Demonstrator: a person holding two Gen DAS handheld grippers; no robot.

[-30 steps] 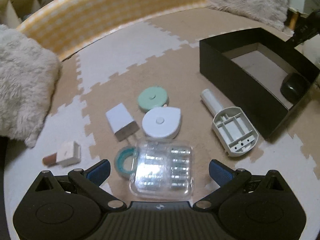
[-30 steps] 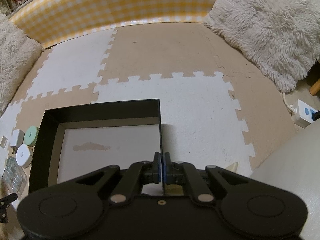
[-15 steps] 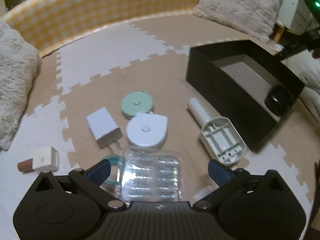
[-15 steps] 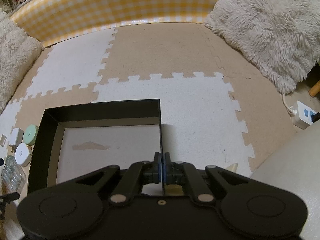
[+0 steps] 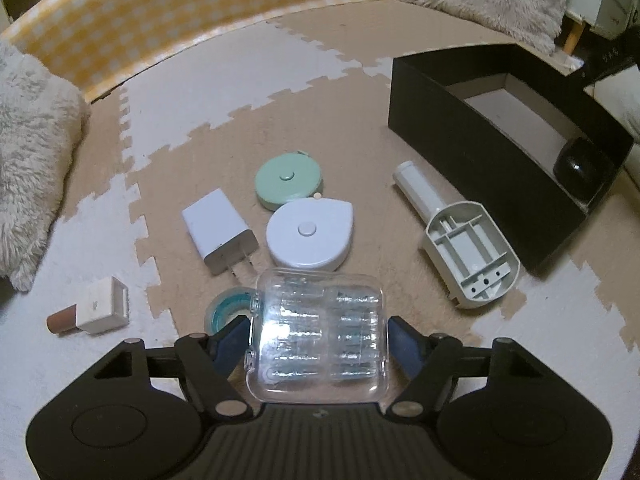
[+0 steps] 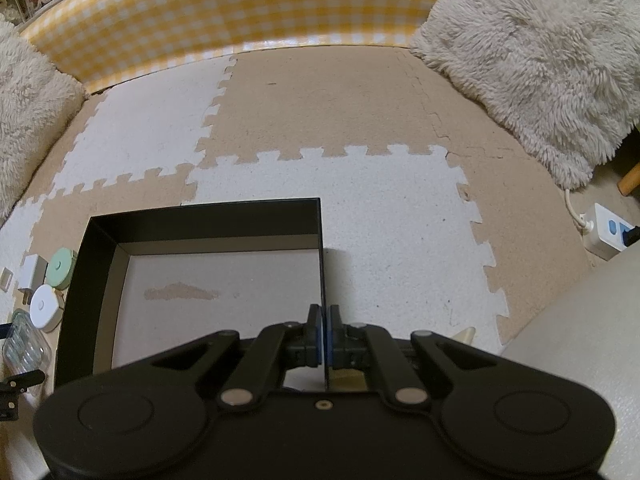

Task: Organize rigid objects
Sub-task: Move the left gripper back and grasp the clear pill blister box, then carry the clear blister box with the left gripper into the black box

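My left gripper (image 5: 318,338) is closed on a clear plastic case (image 5: 320,332), its blue pads pressing both sides. Beyond it lie a white round tape measure (image 5: 310,234), a green round one (image 5: 289,180), a white charger (image 5: 219,232), a teal tape roll (image 5: 226,308), a grey-white handled tool (image 5: 460,236) and a small white-and-brown piece (image 5: 94,311). The black box (image 5: 472,152) stands to the right with a black round object (image 5: 578,168) inside. My right gripper (image 6: 324,334) is shut on the black box's right wall (image 6: 322,264).
Fluffy cushions (image 6: 532,56) lie at the left and right. A yellow checked barrier (image 5: 192,16) runs along the back. A white power strip (image 6: 606,232) sits at the far right. The floor is white and tan puzzle mat (image 6: 340,120).
My left gripper moved forward around the clear case and narrowed onto its sides. The right gripper stayed still on the box wall.
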